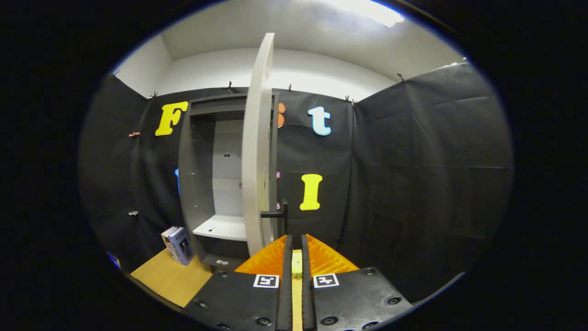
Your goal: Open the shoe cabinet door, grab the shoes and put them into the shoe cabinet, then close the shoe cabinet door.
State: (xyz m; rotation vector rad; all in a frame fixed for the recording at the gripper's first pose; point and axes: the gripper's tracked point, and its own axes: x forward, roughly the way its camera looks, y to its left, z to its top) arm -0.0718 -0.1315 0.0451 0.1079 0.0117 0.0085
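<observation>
Because the gripper (296, 239) sits nearly clenched, grasping nothing, just near of the door handle (275, 214), the half-open cabinet door (256, 151) could swing back unchecked.

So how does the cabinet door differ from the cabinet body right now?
The cabinet door is pale, the cabinet body dark grey outside. The door is swung open, seen nearly edge-on; the body faces us, showing a white shelf. The door carries a dark handle just ahead of the gripper, whose jaws are nearly closed on nothing. Both stand upright and tall.
</observation>
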